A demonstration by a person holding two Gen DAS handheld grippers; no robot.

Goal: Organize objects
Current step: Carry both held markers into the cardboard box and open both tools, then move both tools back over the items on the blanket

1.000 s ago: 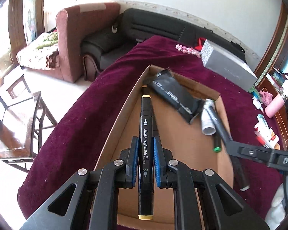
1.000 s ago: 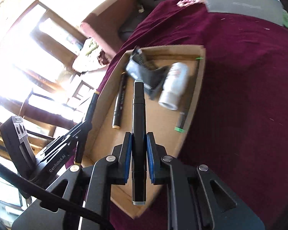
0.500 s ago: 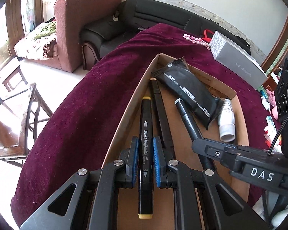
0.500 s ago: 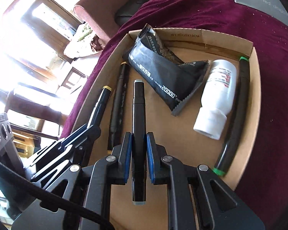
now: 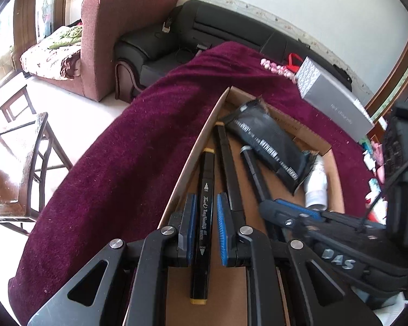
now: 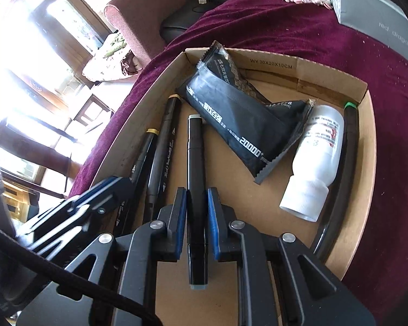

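Note:
A shallow cardboard box (image 5: 201,141) (image 6: 367,141) lies on a maroon cloth. My left gripper (image 5: 205,209) is open, its pads apart on either side of a black yellow-capped marker (image 5: 204,217) that lies along the box's left wall. My right gripper (image 6: 197,203) is open around a black grey-capped marker (image 6: 195,163) lying on the box floor. Between these lies a third black marker (image 5: 229,168) (image 6: 160,149). The right gripper also shows in the left wrist view (image 5: 293,214), and the left gripper in the right wrist view (image 6: 106,193).
The box also holds a black foil packet (image 6: 231,116), a white bottle (image 6: 315,163) and a green-capped marker (image 6: 345,168) at the right wall. A grey carton (image 5: 334,100) and pink beads (image 5: 274,68) lie beyond. Sofas and a wooden chair (image 5: 19,163) stand left.
Both grippers lowered their markers into the box and opened their jaws. The markers now lie on the box floor between the spread pads.

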